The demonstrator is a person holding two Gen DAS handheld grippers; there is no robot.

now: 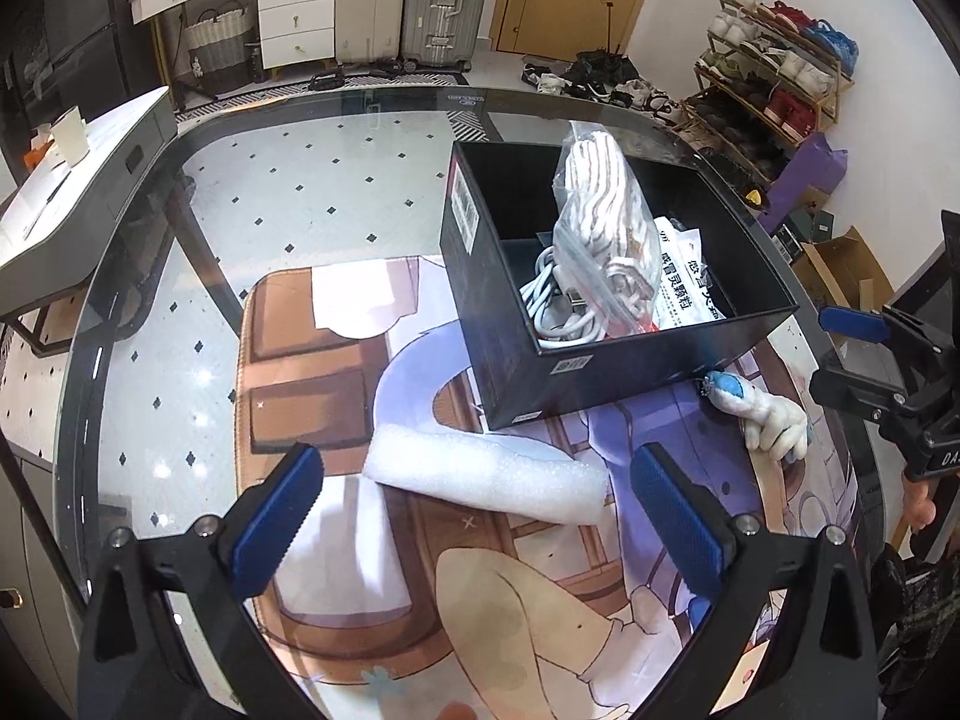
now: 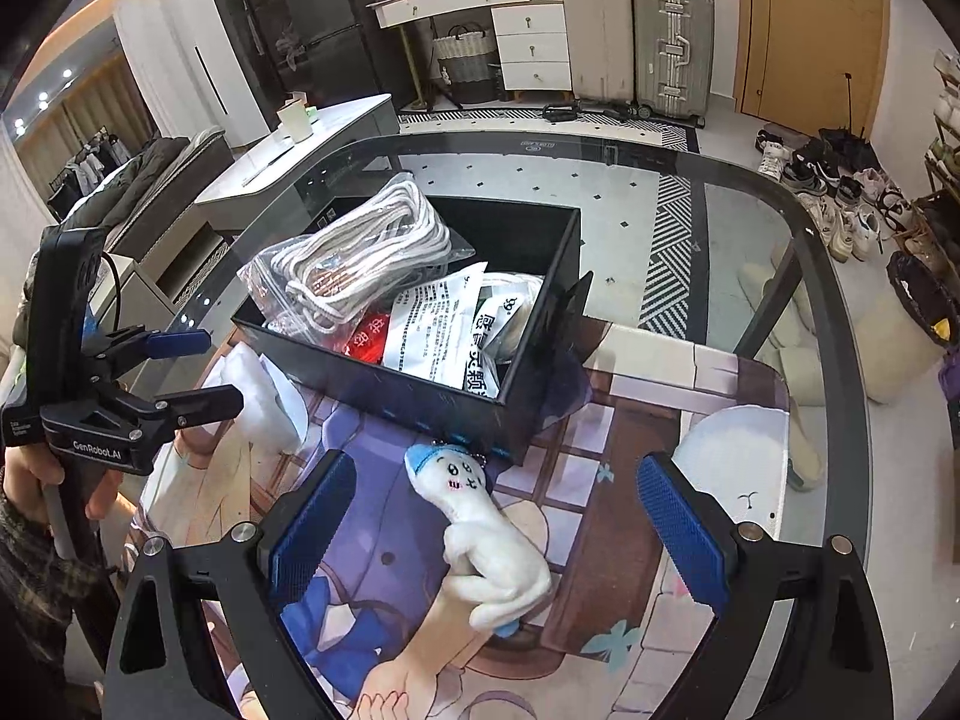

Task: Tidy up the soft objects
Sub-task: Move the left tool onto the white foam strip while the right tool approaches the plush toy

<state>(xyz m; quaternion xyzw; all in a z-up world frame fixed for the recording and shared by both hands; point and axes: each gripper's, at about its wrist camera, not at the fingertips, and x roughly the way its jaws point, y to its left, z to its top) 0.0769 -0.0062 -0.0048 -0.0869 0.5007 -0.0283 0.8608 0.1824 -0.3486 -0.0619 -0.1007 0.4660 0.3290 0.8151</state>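
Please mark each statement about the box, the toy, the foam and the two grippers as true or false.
1. The black box already holds a bag of white rope. True.
2. The plush toy lies inside the box. False: it lies on the mat, outside the box.
3. The right gripper has its jaws open. True.
4. The left gripper is shut on the white foam sheet. False: its jaws are open and the foam lies on the mat.
5. The table has a wooden top. False: it is glass.
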